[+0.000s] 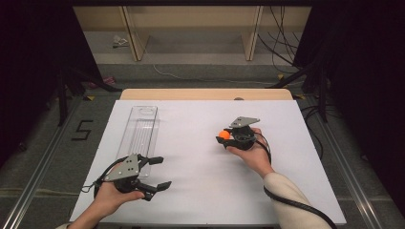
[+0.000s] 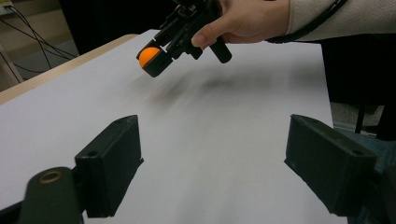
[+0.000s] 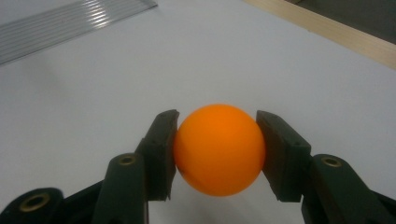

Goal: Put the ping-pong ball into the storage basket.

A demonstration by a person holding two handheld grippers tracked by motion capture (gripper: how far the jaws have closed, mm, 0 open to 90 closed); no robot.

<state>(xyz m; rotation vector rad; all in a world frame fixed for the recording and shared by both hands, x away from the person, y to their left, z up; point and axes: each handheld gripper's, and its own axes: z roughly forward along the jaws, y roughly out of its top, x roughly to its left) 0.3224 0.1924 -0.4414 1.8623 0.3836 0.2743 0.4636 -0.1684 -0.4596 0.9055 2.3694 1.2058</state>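
High view: two grippers, one ball, one clear tray and one white sheet on the table. The right gripper (image 1: 225,136) sits right of the table's middle, held by the right hand (image 1: 253,152), whose sleeved forearm comes in from the near right edge; its jaws point left and clamp the orange ball (image 1: 224,135). The left gripper (image 1: 158,172) is at the near left, held by the left hand (image 1: 112,193), its jaws spread wide apart and pointing right with nothing between them. The tray (image 1: 139,133) lies lengthwise at the left of the sheet (image 1: 200,167), running from far to near, its near end just beside the left gripper's grey plate. In the right gripper view the ball (image 3: 219,149) is pressed between both black pads, one on each side, above the white sheet (image 3: 140,70), with the tray's ribbed edge (image 3: 70,23) at the far left. In the left gripper view the two jaws stand well apart over bare sheet (image 2: 210,154), and farther off the right gripper (image 2: 156,58) hangs tilted down over the sheet with the ball (image 2: 149,56) at its tip, the hand (image 2: 243,21) wrapped around its grip.
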